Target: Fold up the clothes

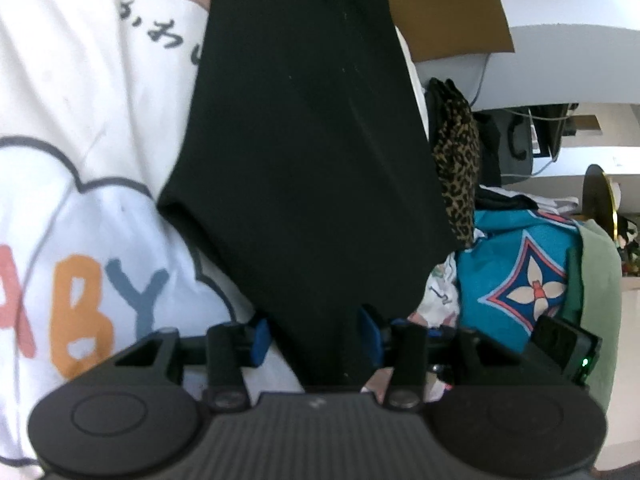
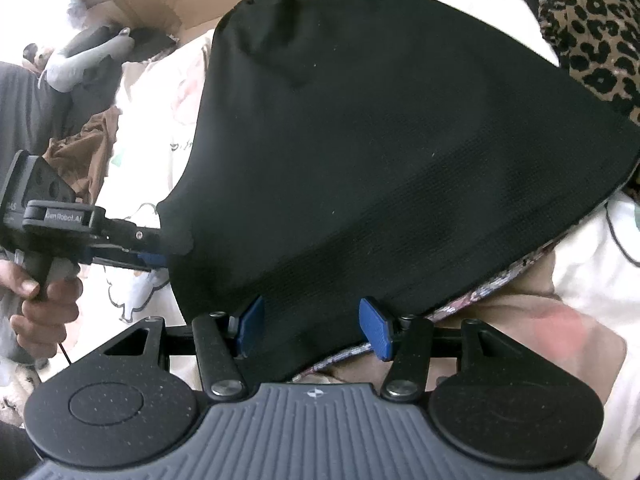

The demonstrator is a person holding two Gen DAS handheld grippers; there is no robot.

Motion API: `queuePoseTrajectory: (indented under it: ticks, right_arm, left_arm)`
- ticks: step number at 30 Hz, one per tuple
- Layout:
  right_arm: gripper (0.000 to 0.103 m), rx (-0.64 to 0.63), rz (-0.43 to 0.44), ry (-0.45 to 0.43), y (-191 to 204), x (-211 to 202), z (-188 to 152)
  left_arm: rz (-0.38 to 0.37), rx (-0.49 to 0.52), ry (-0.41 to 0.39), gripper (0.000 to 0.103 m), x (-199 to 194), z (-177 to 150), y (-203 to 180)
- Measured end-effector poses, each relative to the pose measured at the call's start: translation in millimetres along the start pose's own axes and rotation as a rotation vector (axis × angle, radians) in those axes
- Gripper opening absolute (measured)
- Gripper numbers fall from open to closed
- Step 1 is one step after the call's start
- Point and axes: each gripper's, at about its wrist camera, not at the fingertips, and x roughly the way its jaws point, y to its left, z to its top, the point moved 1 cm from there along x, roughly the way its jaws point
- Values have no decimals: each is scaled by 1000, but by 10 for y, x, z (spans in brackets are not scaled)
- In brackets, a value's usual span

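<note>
Item: black garment (image 2: 392,152), stretched between both grippers above a heap of clothes.
Left gripper (image 1: 316,334): blue pads stand apart with the black cloth running between them; whether they bite it cannot be told in its own view. In the right wrist view its tip sits on the garment's left corner, apparently pinching it.
Right gripper (image 2: 314,330): pads spread, the garment's lower edge lying between them; contact cannot be told.
Key relation: the cloth's long edge runs from the left gripper's corner across to the right gripper; both sit at its hem.
Left view only: white printed shirt (image 1: 80,200), teal patterned cloth (image 1: 516,276).
Right view only: hand (image 2: 44,300) on the left gripper's handle, leopard-print fabric (image 2: 592,36).
</note>
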Motion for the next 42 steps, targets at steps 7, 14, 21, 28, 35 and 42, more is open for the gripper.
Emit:
queuePoseTrajectory:
  ticks: [7,14,21,28,35,42]
  right_arm:
    - [60,56,-39,-38,-205,-94,65]
    - [60,110,-65,-67,-376,-165,66]
    - [60,121,-64,-60,-432,-166,4]
    - [60,172,-88,-96,-585,-273,-3]
    - [61,260,-121,-154,-853,-392,38]
    - [61,335,-135,-255,-1184,-549,127]
  left_arm:
    - [9,63,60,49,91,-202,-86]
    - [3,73,75,49,245,-285,-147]
    - [-13,93,72,49,379,-300,-199]
    - [-29,50,87,48,416,-329,-210]
    - [-52,-46,91,31,460,-359,-144]
    - [-20,-78,108,9,536,-328,-104]
